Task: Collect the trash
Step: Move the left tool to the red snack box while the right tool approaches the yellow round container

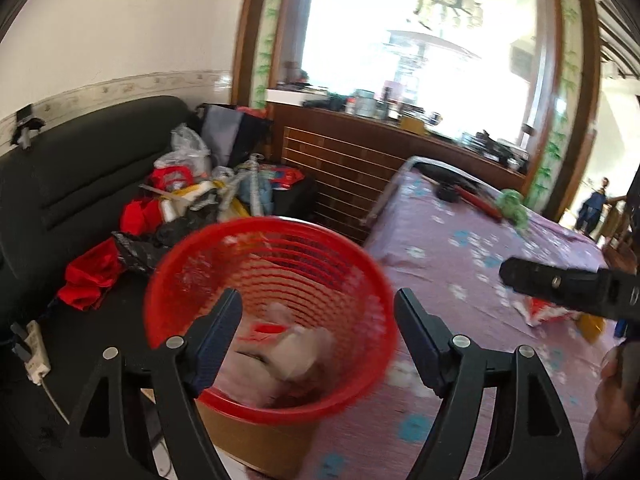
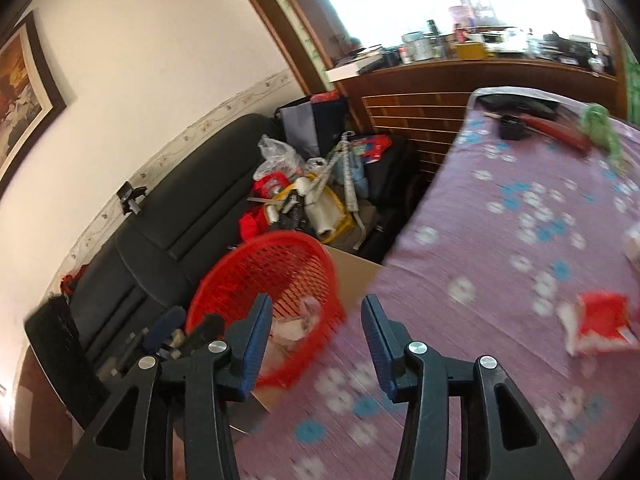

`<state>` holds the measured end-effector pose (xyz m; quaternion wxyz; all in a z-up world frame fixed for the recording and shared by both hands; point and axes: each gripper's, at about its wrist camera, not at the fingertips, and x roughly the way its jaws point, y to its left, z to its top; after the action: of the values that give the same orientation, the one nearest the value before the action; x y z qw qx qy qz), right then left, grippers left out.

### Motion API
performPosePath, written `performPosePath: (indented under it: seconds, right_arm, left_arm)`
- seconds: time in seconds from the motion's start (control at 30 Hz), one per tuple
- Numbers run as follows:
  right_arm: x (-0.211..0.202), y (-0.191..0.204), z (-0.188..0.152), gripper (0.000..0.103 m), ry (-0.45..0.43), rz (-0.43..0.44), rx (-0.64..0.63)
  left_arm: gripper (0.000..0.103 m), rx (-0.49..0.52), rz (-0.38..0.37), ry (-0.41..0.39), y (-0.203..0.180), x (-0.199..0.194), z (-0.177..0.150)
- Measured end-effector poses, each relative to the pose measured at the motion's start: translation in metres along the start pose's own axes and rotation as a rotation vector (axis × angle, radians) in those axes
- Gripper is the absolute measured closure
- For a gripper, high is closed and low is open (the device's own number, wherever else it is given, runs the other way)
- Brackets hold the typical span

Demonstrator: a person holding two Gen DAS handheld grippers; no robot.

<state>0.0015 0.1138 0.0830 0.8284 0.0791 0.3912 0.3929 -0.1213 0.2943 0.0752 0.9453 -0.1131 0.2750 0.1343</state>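
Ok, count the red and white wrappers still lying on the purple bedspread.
1 for sure: a crumpled red and white wrapper on the bedspread, right of the red basket. Others may lie outside the views.

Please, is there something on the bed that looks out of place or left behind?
Yes. A crumpled red and white wrapper lies loose on the purple flowered bedcover, outside the red basket beside the bed. Paper scraps already lie in the basket.

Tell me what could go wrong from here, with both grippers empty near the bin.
1. The red basket seems to stand on a cardboard box beside the bed; a bump from the left gripper could tip it.
2. The red-and-white wrapper lies flat on the patterned sheet; the right gripper might pinch fabric too.
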Motion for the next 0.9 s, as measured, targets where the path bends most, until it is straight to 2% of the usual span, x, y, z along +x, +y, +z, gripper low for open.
performPosePath:
  seconds: [0.17, 0.4, 0.47, 0.6, 0.63, 0.7, 0.8, 0.9]
  right_arm:
    - [-0.034, -0.042, -0.022, 0.052, -0.011, -0.017, 0.077]
    - [-0.111, -0.113, -0.038, 0.052, -0.109, -0.160, 0.143]
    - [-0.134, -0.140, -0.039, 0.052, -0.144, -0.214, 0.181]
    - [-0.173, -0.195, -0.036, 0.052, -0.191, -0.390, 0.242]
    - [-0.181, -0.213, -0.036, 0.052, -0.186, -0.460, 0.260]
    - [-0.187, -0.242, -0.038, 0.052, -0.171, -0.527, 0.291]
    - [-0.190, -0.275, -0.044, 0.052, -0.156, -0.560, 0.326]
    - [-0.186, -0.302, -0.053, 0.055, -0.123, -0.514, 0.389]
  left_arm:
    - [0.026, 0.086, -0.069, 0.042, -0.054, 0.004, -0.014]
    - [0.025, 0.318, -0.159, 0.050, -0.140, -0.004, -0.028]
    - [0.023, 0.384, -0.194, 0.059, -0.163, -0.004, -0.031]
    - [0.022, 0.520, -0.225, 0.087, -0.206, 0.004, -0.038]
    - [0.022, 0.554, -0.233, 0.096, -0.217, 0.008, -0.038]
    - [0.022, 0.595, -0.251, 0.118, -0.233, 0.014, -0.038]
    - [0.022, 0.657, -0.256, 0.138, -0.261, 0.027, -0.038]
    - [0.022, 0.730, -0.222, 0.136, -0.283, 0.039, -0.042]
